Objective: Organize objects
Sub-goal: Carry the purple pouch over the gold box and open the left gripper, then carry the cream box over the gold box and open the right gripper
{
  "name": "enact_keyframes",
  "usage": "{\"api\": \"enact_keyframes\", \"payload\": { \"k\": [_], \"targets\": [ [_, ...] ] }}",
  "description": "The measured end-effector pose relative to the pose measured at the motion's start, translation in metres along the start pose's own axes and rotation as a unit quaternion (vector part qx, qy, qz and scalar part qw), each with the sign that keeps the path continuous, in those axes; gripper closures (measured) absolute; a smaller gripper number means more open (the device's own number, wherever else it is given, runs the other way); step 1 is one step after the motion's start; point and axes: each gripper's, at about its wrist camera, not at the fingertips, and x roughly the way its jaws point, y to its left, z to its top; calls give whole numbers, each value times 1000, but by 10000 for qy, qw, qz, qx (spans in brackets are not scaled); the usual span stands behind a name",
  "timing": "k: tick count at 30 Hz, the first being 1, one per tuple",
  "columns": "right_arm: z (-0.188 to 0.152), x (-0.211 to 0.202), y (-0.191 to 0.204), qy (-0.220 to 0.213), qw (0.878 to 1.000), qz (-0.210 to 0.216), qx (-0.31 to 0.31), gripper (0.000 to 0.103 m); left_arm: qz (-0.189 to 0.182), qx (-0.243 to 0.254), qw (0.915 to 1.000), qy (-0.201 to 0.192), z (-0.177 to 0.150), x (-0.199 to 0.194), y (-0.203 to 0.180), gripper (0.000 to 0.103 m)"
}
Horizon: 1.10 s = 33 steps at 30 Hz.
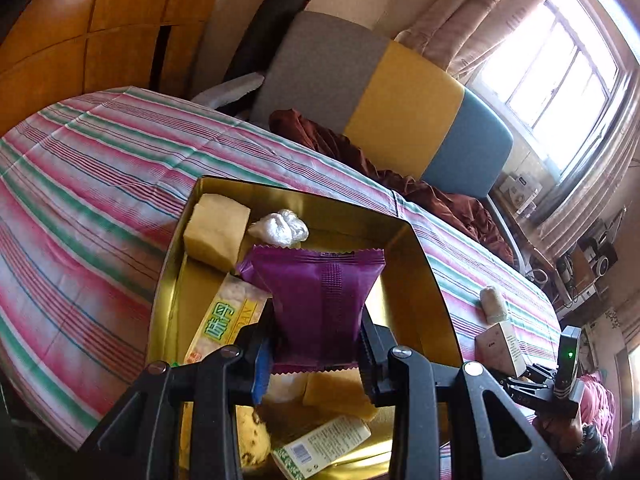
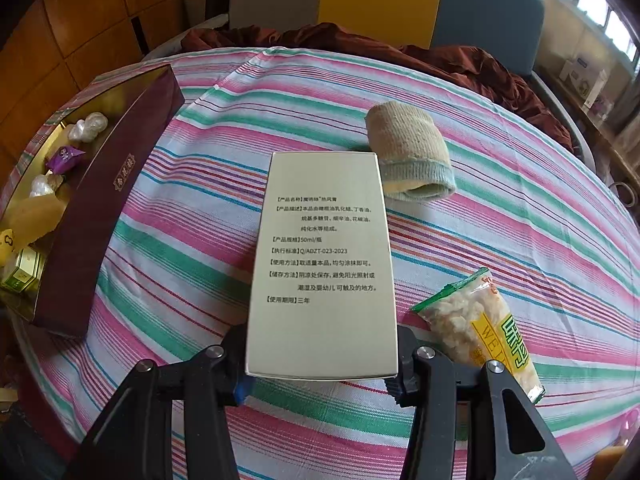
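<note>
The left gripper [image 1: 318,354] pinches a purple packet [image 1: 320,304] in its jaws above the gold tin [image 1: 424,264]. Only the right wrist view shows the right gripper [image 2: 320,364] clamping a pale carton [image 2: 320,264] over the striped worktop [image 2: 500,216], near a rolled sock [image 2: 408,152] and snack bag [image 2: 484,316].

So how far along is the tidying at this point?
Partway. The gold tin already holds several snacks. In hand: the left tongs grip a purple packet over the tin, and the right tongs grip a printed box. Left on the cloth: a rolled sock and a snack bag.
</note>
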Motion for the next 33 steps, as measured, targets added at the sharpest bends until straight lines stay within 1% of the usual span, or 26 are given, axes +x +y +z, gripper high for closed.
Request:
{"api": "enact_keyframes", "payload": {
  "k": [3,7,9,12,13,15,16,21,25,29,33],
  "targets": [
    [0,0,0,0,10000,-2,-1,52,-21,83,9999,88,7,15,-7,68],
    [0,0,0,0,10000,-3,-2,52,-8,376,9985,387,15,41,-21,68],
    [0,0,0,0,10000,-3,-7,52,-13,441,9977,506,18,55,-25,68],
    [1,0,0,-1,10000,-7,-10,52,206,459,9959,752,22,80,-26,64],
    [1,0,-1,-1,10000,-7,-9,52,275,436,9953,817,22,86,-24,61],
    [1,0,-1,-2,10000,-8,-13,52,394,463,9928,1037,21,97,-22,60],
    [0,1,-1,-3,10000,-9,-10,52,463,436,9927,1023,19,98,-21,60],
    [1,1,-2,-7,10000,-7,-2,52,578,455,9941,800,15,84,-17,60],
    [1,0,-2,-25,10000,-36,-2,52,659,457,9953,540,10,63,-18,60],
    [3,-3,-6,-108,9999,-81,97,52,632,492,9964,274,3,41,-22,60],
    [2,-3,-11,-107,9996,-82,231,52,587,560,9966,149,-9,24,-28,60]
  ]
}}
